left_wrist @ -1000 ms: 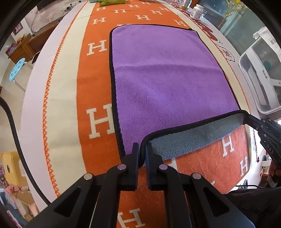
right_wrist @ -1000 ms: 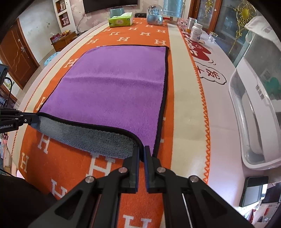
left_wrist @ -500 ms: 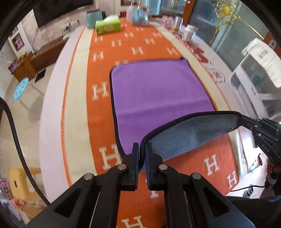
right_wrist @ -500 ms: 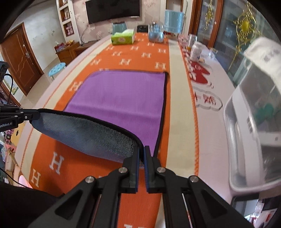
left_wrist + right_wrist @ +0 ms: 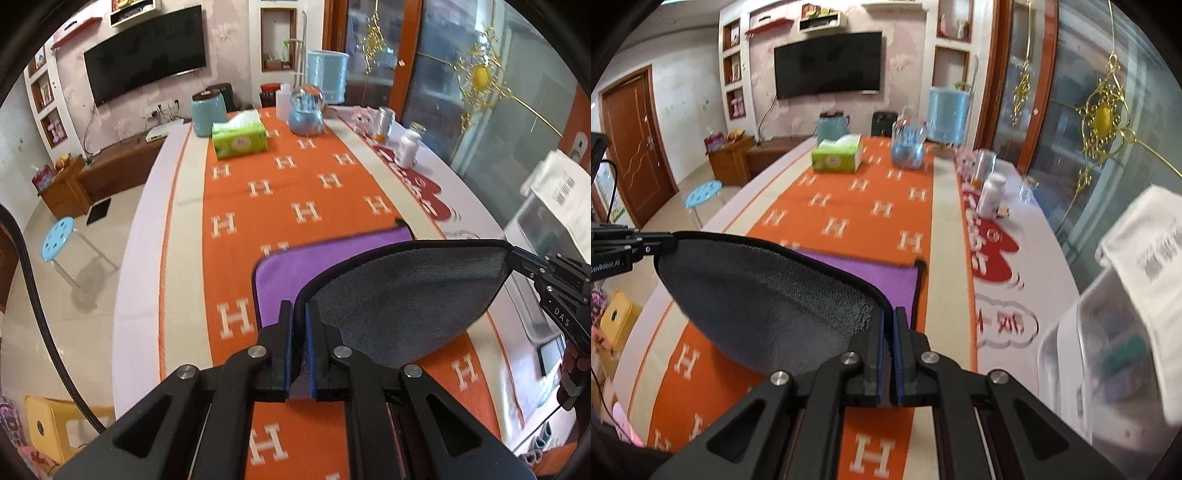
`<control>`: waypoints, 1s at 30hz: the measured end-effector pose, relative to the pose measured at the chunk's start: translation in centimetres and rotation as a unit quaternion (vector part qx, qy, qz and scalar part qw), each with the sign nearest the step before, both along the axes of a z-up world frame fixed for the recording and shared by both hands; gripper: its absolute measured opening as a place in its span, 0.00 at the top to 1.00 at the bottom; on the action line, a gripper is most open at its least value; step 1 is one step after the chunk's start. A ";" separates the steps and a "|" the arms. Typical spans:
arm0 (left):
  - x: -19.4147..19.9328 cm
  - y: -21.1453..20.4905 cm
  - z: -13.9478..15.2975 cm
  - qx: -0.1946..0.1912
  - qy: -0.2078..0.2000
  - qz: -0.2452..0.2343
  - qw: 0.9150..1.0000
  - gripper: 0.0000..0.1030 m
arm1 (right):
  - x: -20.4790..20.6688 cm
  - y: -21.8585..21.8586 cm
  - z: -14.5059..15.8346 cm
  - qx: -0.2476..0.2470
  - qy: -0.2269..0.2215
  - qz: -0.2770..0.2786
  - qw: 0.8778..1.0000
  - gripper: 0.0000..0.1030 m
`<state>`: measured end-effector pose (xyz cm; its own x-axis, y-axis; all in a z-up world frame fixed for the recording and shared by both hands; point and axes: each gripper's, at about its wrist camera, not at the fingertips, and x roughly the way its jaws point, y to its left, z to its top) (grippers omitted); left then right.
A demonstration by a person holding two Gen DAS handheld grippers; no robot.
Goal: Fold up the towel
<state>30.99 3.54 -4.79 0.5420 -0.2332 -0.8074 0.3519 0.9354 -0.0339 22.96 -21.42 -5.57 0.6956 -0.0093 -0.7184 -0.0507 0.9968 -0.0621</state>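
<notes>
The towel is purple on top (image 5: pixel 295 266) and grey underneath (image 5: pixel 399 302), with a black hem. Its near edge is lifted high off the table and stretched between my two grippers, grey side facing the cameras. My left gripper (image 5: pixel 298 314) is shut on the near left corner. My right gripper (image 5: pixel 888 321) is shut on the near right corner; it also shows in the left wrist view (image 5: pixel 517 254). The far part of the towel (image 5: pixel 871 273) lies flat on the orange H-patterned table runner (image 5: pixel 864 206).
At the far end of the table stand a green tissue box (image 5: pixel 239 141), a blue snow globe (image 5: pixel 306 110), a blue canister (image 5: pixel 208 112) and a white pill bottle (image 5: pixel 408 147). A clear plastic bin (image 5: pixel 1100 354) sits to the right. A blue stool (image 5: pixel 57 240) stands on the floor left.
Both grippers have lifted the towel's near edge higher and carried it forward over the flat part. The cameras have tilted up, so less purple shows and the room's far wall is in view.
</notes>
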 end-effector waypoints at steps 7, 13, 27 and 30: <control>4.5 -0.1 -0.9 -0.013 -0.019 0.018 1.000 0.96 | 4.4 -0.3 -0.5 -0.019 -0.026 0.006 0.999 0.96; 8.0 -0.1 -3.1 -0.014 -0.013 0.032 0.999 0.96 | 7.2 -0.2 -1.7 -0.033 -0.034 0.005 0.999 0.95; 12.0 1.0 -8.7 -0.013 0.031 0.063 0.997 0.74 | 11.7 0.1 -5.0 -0.035 -0.011 -0.005 0.999 0.89; 12.2 1.6 -9.2 -0.018 0.039 0.080 0.996 0.71 | 12.2 0.1 -5.4 -0.029 -0.005 -0.008 1.000 0.79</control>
